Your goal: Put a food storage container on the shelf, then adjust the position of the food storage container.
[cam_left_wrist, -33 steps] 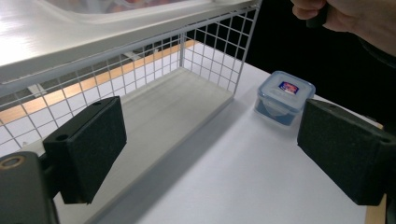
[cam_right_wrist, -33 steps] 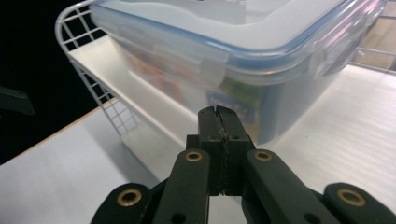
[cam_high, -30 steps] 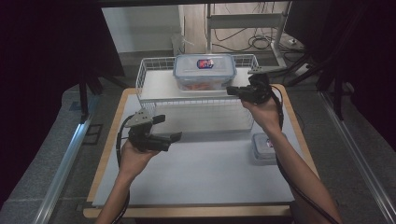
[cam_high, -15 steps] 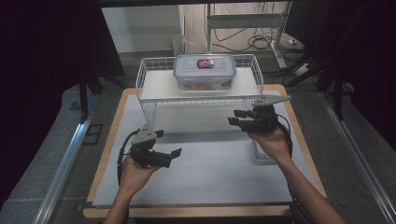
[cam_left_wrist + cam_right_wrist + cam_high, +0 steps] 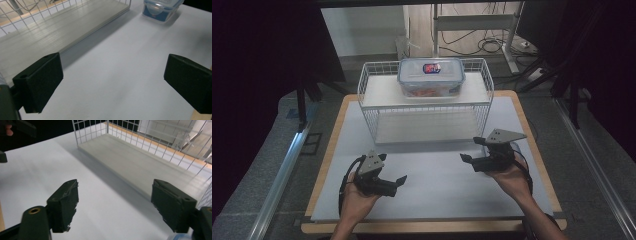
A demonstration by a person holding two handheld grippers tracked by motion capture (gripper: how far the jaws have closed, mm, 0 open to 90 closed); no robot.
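A white wire rack [image 5: 426,107] stands at the far middle of the grey mat [image 5: 432,185] and serves as the landmark here. On its upper shelf sits a clear lidded food container [image 5: 431,76] with a blue rim, roughly centred, with something reddish inside that is too dim to name.

The left gripper [image 5: 398,181] hovers over the mat in front of the rack's left front corner, well apart from it and close to the near edge of the table [image 5: 324,165]. Its jaws stand wide apart with only bare mat between them, as the left gripper view shows [image 5: 112,80]. In that same view the rack's lower shelf runs along the upper left.

The right gripper [image 5: 469,149] is held in front of the rack's right front corner, nearer to the rack than the left one is. Its jaws have just been opening and now stand apart, with nothing between them; the right gripper view [image 5: 113,207] shows just mat there, with the rack's lower shelf beyond.

A second, smaller lidded container [image 5: 161,8] with a blue rim rests on the mat beside the rack's right end. In the high view the right hand [image 5: 512,175] and gripper seem to cover it.
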